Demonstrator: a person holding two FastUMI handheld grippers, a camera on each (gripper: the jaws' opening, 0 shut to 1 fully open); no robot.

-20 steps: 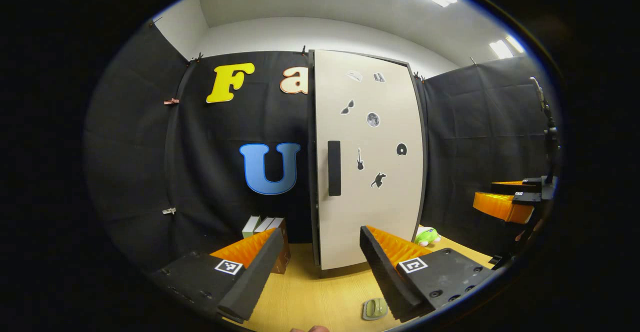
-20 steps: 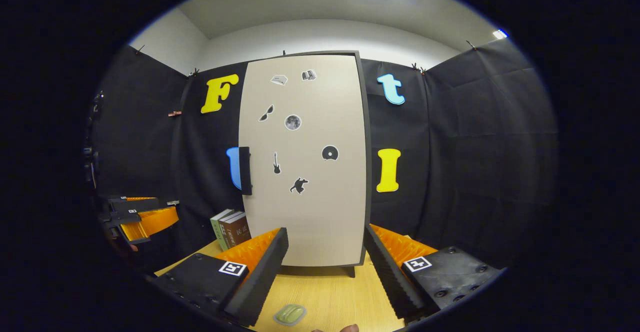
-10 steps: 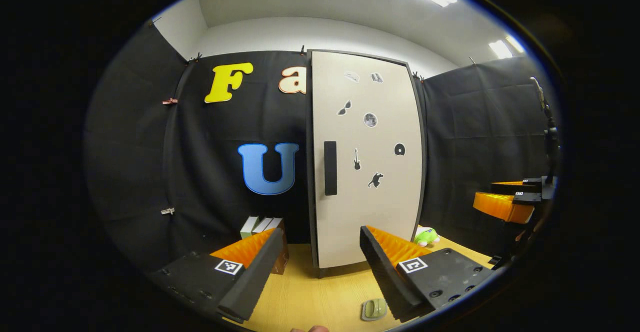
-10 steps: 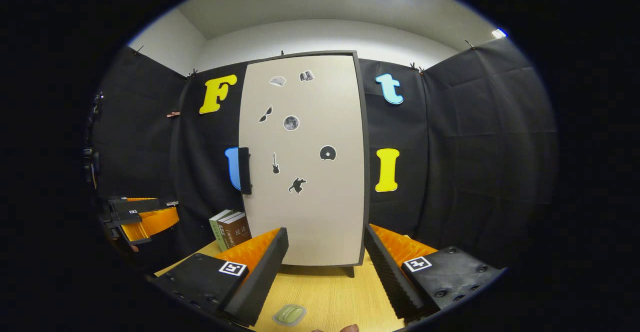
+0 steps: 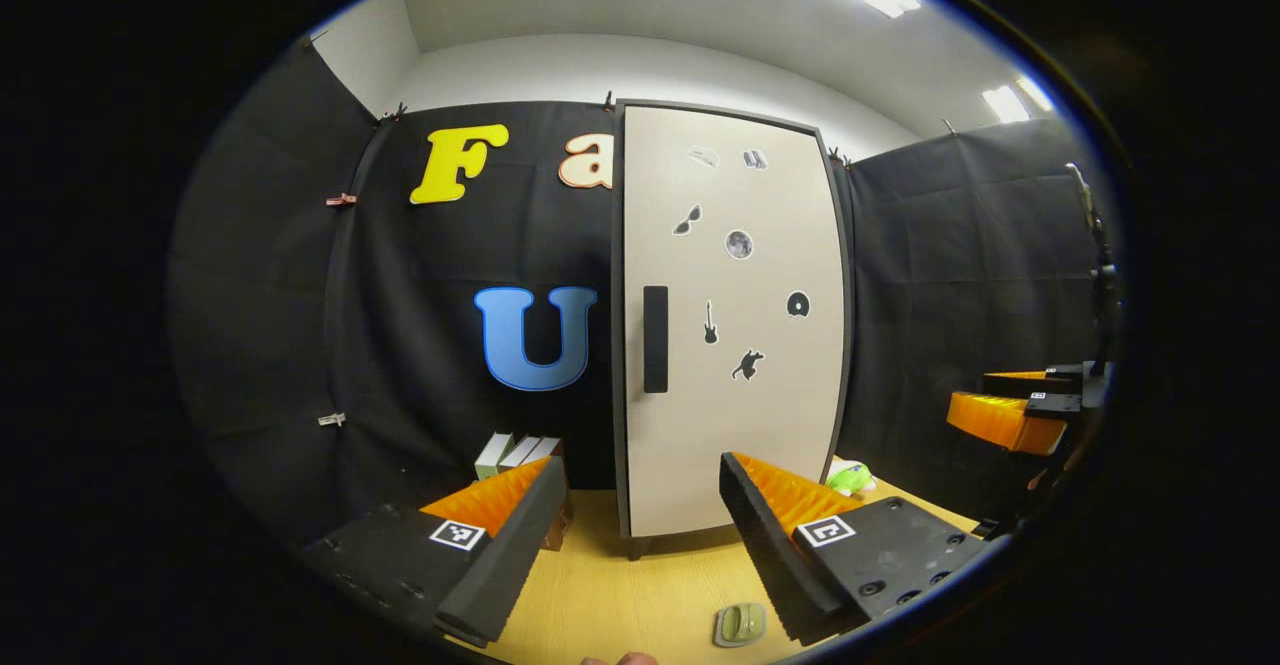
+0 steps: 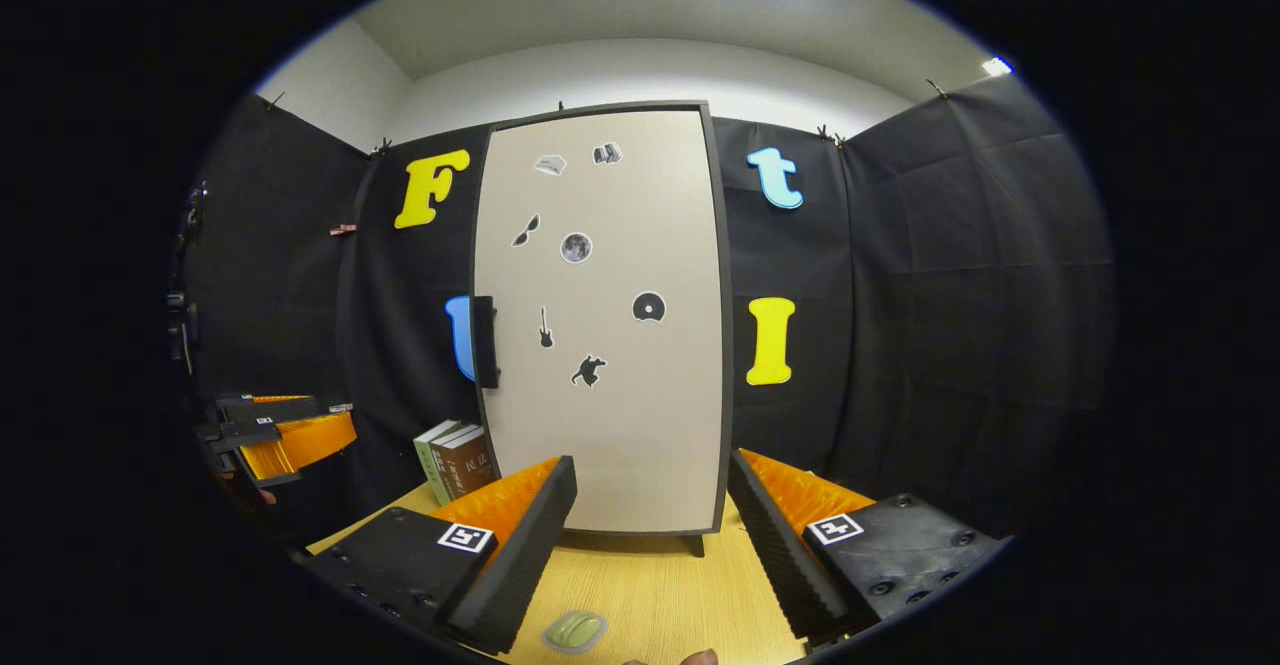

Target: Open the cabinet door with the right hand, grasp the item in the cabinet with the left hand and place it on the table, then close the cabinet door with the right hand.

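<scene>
Beige and shut, the cabinet door stands at the wooden table's back edge, its black handle on the left side. Left gripper and right gripper both hover before it, fingers spread and holding nothing. A green soap dish lies near the front edge.

Each claw has two long wedge-shaped fingers with ribbed inner faces. The left claw has a black flat body behind every finger, and each body carries a small square black-and-white marker and some round screws. The right claw is built the same, with a marker on both bodies and screws on the one farther from the books.
</scene>
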